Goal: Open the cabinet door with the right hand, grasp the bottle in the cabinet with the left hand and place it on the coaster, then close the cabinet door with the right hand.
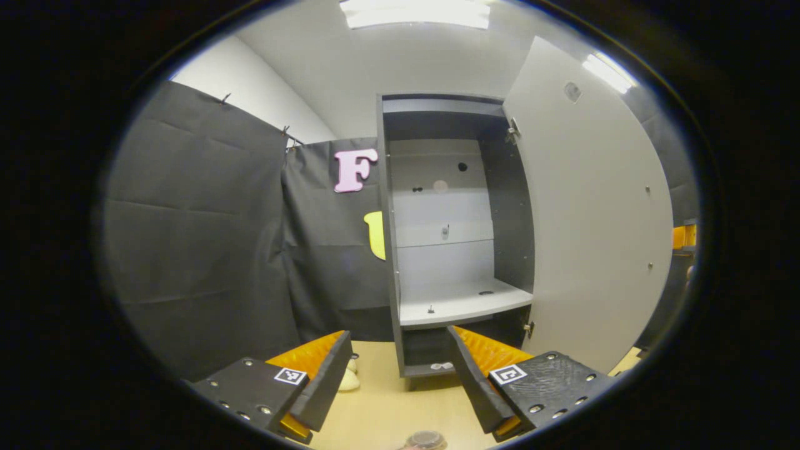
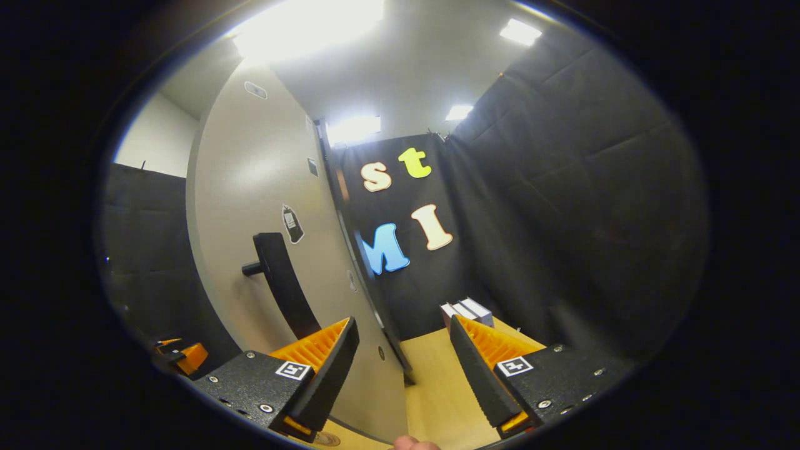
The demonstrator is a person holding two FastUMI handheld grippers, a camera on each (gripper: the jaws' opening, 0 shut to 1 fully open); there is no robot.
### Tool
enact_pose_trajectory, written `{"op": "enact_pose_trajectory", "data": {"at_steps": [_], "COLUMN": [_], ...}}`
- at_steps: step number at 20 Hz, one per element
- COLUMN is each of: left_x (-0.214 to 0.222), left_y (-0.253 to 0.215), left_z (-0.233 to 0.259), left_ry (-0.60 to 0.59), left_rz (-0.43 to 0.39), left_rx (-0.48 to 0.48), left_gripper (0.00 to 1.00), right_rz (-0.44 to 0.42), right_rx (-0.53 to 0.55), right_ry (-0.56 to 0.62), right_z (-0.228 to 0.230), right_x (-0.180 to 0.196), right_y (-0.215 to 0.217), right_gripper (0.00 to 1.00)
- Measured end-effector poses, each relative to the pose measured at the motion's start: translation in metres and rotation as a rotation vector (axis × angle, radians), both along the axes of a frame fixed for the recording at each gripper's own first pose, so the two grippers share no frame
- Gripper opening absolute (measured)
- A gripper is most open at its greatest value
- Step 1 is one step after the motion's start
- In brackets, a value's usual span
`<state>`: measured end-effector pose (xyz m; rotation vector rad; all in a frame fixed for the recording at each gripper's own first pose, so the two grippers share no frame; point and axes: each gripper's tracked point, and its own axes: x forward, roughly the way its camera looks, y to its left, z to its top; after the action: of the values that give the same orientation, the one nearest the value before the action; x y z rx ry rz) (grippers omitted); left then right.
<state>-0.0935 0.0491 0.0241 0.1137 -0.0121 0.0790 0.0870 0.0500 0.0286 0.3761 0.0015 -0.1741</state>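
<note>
At centre frame of the left gripper view, the tall grey cabinet [image 1: 459, 231] stands with its pale flat door [image 1: 594, 212] swung wide; no bottle is discernible inside. The left gripper [image 1: 400, 375] and right gripper [image 2: 403, 362] hold fingers wide, empty. Closing looks next, via the black bar handle [image 2: 284, 281].

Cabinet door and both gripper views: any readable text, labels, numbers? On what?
No readable text, the booth wall's letters aside.
Dark sticker on the cabinet door: print too small to read.
Small sticker near the door's top: too blurred to read.
Square marker on the left hand-held gripper: a pattern, no words.
Square marker on the right hand-held gripper: likewise.
</note>
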Motion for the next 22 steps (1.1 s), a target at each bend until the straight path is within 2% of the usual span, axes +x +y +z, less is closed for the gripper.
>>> {"op": "enact_pose_trajectory", "data": {"at_steps": [2, 5, 9, 14, 19, 21, 22], "left_x": [0.002, 0.0, -0.003, -0.015, -0.008, 0.001, 0.007], "left_y": [0.016, 0.045, 0.066, 0.069, 0.022, 0.01, 0.004], "left_z": [-0.003, -0.009, -0.023, -0.015, -0.016, -0.015, -0.011], "left_ry": [-0.002, -0.006, 0.015, 0.004, 0.007, 0.009, 0.0], "left_rz": [-0.006, -0.003, -0.011, -0.009, -0.101, -0.113, -0.12], "left_rx": [0.013, 0.021, -0.027, -0.045, -0.096, -0.098, -0.09], "left_gripper": [0.92, 0.89, 0.89, 0.89, 0.89, 0.92, 0.89], "right_rz": [0.043, 0.102, 0.177, 0.189, 0.151, 0.155, 0.161], "right_rx": [-0.019, -0.05, -0.041, -0.102, -0.23, -0.241, -0.232], "right_ry": [-0.007, -0.037, -0.064, -0.037, 0.013, 0.023, 0.027], "right_z": [0.004, 0.011, 0.012, 0.007, -0.01, -0.015, -0.016], "right_x": [0.008, 0.026, 0.054, 0.061, 0.066, 0.068, 0.068], "right_y": [0.033, 0.083, 0.136, 0.153, 0.148, 0.151, 0.153], "right_gripper": [0.92, 0.92, 0.93, 0.94, 0.94, 0.94, 0.94]}}
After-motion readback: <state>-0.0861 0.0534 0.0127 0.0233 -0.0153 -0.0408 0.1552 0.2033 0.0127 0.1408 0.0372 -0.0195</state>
